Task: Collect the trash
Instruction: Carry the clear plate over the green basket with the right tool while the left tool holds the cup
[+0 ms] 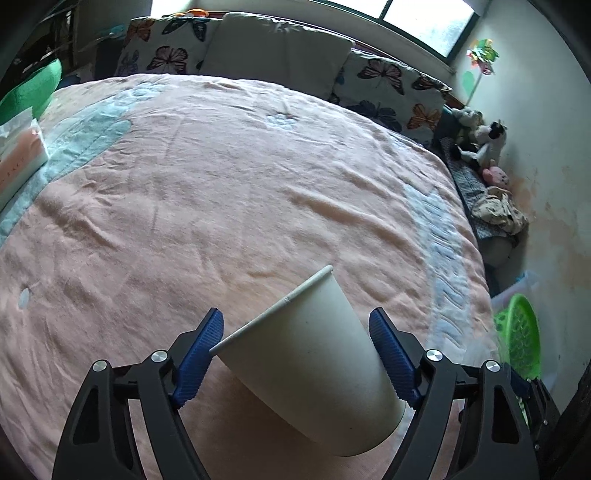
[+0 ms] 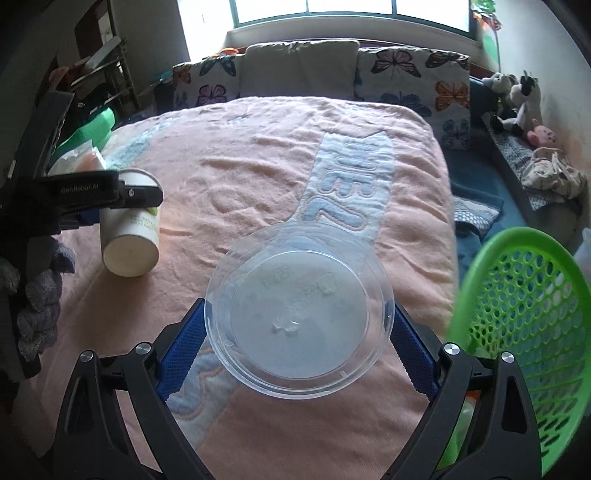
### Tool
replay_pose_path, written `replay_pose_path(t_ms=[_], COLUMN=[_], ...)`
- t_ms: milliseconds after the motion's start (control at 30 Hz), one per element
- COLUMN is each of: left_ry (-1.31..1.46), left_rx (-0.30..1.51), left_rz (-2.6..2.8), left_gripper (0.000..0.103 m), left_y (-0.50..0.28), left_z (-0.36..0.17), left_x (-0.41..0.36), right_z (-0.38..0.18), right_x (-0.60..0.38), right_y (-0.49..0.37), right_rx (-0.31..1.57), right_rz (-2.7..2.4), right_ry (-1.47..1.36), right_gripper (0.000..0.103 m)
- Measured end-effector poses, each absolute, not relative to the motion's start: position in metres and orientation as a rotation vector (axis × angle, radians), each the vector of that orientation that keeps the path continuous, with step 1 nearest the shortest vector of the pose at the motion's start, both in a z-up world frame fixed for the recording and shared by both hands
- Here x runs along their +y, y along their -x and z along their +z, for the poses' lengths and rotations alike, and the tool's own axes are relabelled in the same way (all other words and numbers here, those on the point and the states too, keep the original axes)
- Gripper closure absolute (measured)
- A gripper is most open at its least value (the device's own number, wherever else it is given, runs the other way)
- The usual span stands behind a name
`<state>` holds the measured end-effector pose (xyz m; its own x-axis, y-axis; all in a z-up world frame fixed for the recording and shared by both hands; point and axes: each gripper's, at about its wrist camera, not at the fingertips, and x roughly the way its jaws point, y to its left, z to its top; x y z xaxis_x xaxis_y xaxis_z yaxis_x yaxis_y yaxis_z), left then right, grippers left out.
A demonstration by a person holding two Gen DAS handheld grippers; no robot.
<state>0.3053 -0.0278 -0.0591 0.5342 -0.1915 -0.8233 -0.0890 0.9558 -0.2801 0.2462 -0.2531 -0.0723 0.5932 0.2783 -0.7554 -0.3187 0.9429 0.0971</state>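
paper cup point(image 1: 314, 365) clamped in left claw point(image 1: 295, 332), clear bowl point(image 2: 299, 314) (empty) gripped by right claw point(image 2: 299, 332)

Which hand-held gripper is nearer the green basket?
Right. The right hand-held gripper, holding the clear bowl, is beside the green basket; the left hand-held gripper is farther across the bed.

Pink-blanketed bed point(image 1: 221, 184), butterfly pillows point(image 2: 413, 77) beneath a bright window point(image 2: 351, 11).

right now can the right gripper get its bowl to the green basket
Probably yes. The right gripper holds the clear bowl over the bed, and the green basket sits just to its right with its open side toward it. Nothing shows between them.
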Motion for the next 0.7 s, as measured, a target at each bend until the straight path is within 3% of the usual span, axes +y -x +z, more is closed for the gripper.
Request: replay_pose_path(t_ms=[700], left_ry=[0.16], left_rx=[0.96], left_rz=[-0.344], left_gripper=[0.025], left_y=[-0.267], left_z=[-0.013], left_x=[-0.145], right_z=[-0.065], right_x=[-0.373], right_y=[-0.203], right_rx=[0.836], right_rz=[0.111], right_ry=[-0.126], right_gripper=[0.01])
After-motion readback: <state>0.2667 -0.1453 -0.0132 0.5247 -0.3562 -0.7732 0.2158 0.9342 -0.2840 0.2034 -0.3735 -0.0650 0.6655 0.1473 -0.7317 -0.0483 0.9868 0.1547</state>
